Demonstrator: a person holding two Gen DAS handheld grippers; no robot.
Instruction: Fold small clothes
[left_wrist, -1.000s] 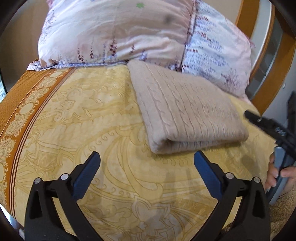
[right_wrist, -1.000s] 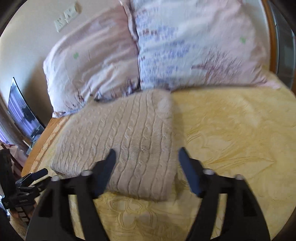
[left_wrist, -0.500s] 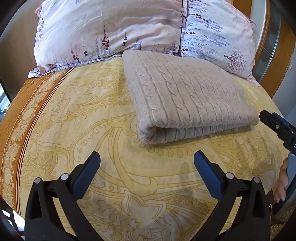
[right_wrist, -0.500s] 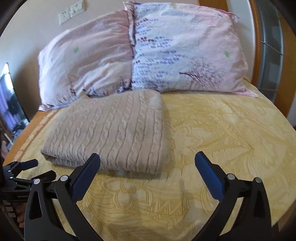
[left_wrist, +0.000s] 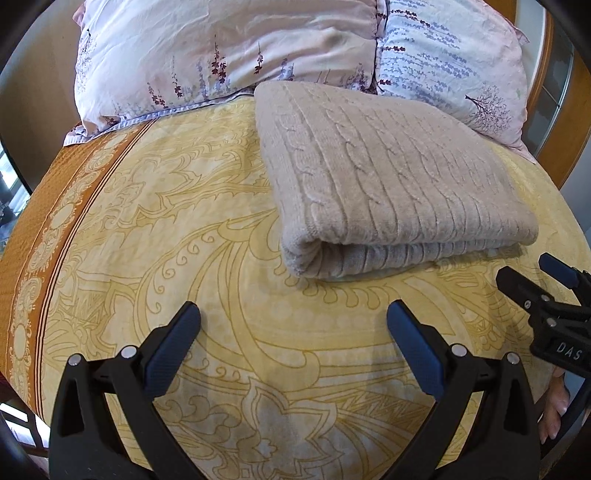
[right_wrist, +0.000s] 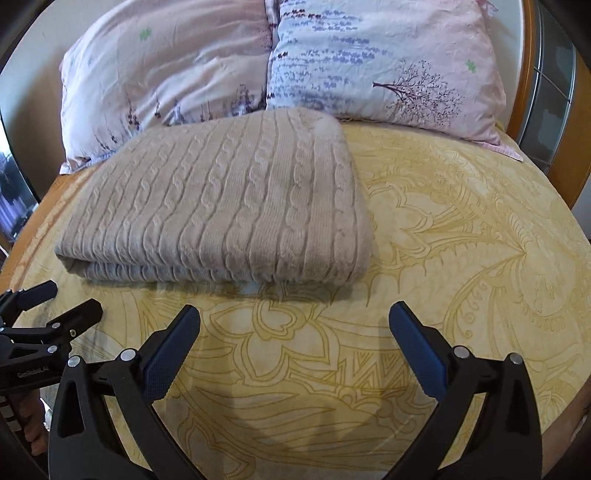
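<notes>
Yellow patterned bedspread (right_wrist: 461, 229) lies bare to the sweater's right and in front of both grippers. 2 floral pillows (right_wrist: 369, 55) crowd its far edge. The folded beige sweater (left_wrist: 388, 177) lies flat, fold facing the grippers, long axis across. Left gripper (left_wrist: 291, 332) and right gripper (right_wrist: 295, 332) gape wide, holding nothing.

both grippers are the same build: the left gripper (left_wrist: 293, 325) and right gripper (right_wrist: 293, 325) have chunky black plastic arms, textured dark blue pads (right_wrist: 170, 354), silver screws at the pivots, and white lettering on the side.
</notes>
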